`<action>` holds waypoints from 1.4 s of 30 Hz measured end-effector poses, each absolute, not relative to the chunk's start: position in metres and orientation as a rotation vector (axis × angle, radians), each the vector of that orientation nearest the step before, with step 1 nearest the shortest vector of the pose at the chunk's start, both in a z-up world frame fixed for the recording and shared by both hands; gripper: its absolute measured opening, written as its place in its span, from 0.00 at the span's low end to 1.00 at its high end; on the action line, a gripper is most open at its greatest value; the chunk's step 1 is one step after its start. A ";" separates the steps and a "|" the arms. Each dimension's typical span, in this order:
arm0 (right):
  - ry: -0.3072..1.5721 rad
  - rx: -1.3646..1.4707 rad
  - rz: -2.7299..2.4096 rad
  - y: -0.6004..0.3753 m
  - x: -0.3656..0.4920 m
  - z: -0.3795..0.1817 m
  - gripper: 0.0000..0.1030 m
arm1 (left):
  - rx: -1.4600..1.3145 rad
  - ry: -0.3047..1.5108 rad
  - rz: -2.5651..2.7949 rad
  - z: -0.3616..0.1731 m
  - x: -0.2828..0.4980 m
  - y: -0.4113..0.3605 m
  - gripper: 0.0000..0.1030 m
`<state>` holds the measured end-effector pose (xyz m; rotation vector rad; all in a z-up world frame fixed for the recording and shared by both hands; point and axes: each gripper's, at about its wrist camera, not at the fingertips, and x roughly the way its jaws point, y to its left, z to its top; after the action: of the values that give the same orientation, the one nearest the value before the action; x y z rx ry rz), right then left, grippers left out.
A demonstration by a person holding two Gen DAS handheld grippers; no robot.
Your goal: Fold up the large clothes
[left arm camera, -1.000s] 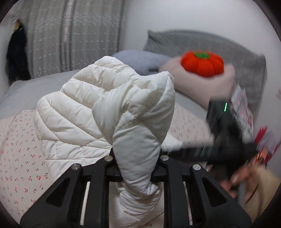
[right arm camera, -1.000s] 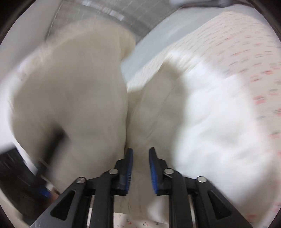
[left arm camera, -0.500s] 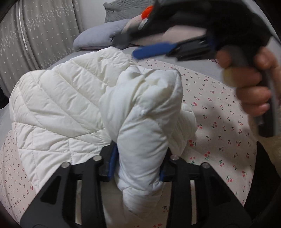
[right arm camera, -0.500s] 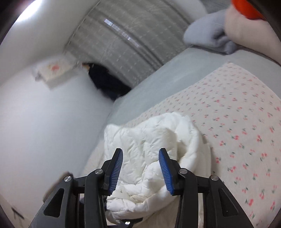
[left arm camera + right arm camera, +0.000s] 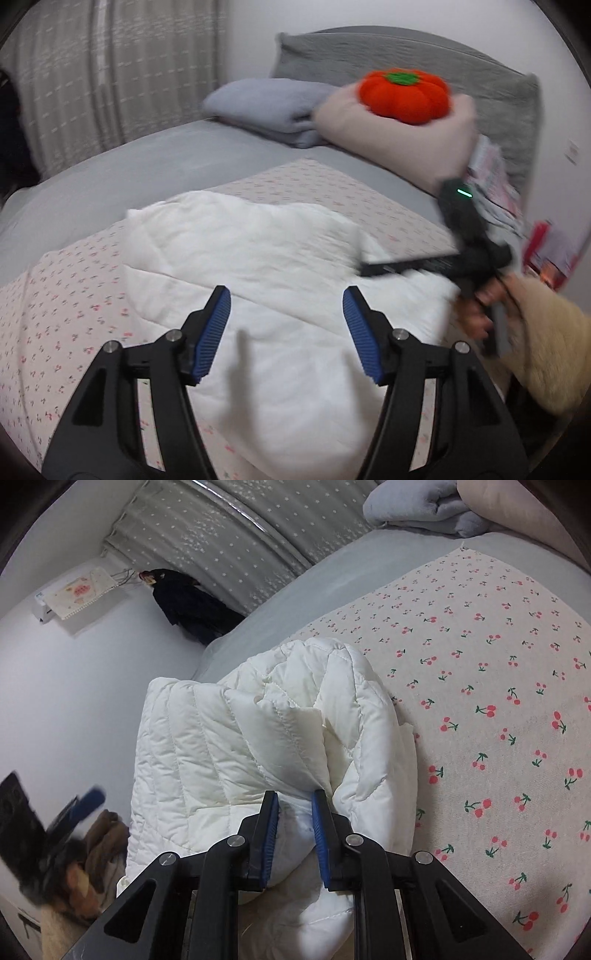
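Observation:
A white quilted jacket lies bunched on the cherry-print bedspread. My left gripper hovers just above it, jaws opening, with nothing between the blue pads. In the right wrist view the jacket is folded over in thick rolls. My right gripper is closing at its near edge, and a fold of white fabric is pinched between the pads. From the left wrist view, the right gripper reaches in from the right, held by a hand in a fuzzy beige sleeve.
At the head of the bed sit a grey-blue folded blanket, a beige pillow with an orange pumpkin cushion on it, and a grey headboard cushion. Curtains line the far side. A dark garment hangs by the wall.
My left gripper let go of the jacket fold it held, and its jaws spread wide. The jacket dropped flat onto the bed. My right gripper came down and closed on the jacket's edge.

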<state>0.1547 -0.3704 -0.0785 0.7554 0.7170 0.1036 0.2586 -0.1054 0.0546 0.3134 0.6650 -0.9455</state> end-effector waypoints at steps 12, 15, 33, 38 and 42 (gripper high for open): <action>0.604 0.675 0.013 -0.372 0.128 -0.018 0.34 | 0.356 0.718 -0.782 -0.009 0.286 -0.163 0.62; 0.533 0.601 0.031 -0.358 0.122 0.007 0.41 | 0.388 0.704 -0.795 -0.012 0.284 -0.169 0.62; 0.888 0.492 0.028 -0.331 0.165 -0.081 0.27 | 0.222 0.770 -0.851 -0.042 0.316 -0.161 0.62; 0.879 0.424 -0.020 -0.320 0.165 -0.083 0.27 | 0.281 0.738 -0.811 -0.037 0.305 -0.168 0.62; 0.859 0.411 -0.014 -0.316 0.156 -0.066 0.29 | 0.328 0.710 -0.782 -0.020 0.293 -0.165 0.62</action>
<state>0.1564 -0.3155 -0.0660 0.4109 0.8592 -0.0145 0.2928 -0.1646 -0.0205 0.3280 0.7104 -0.7821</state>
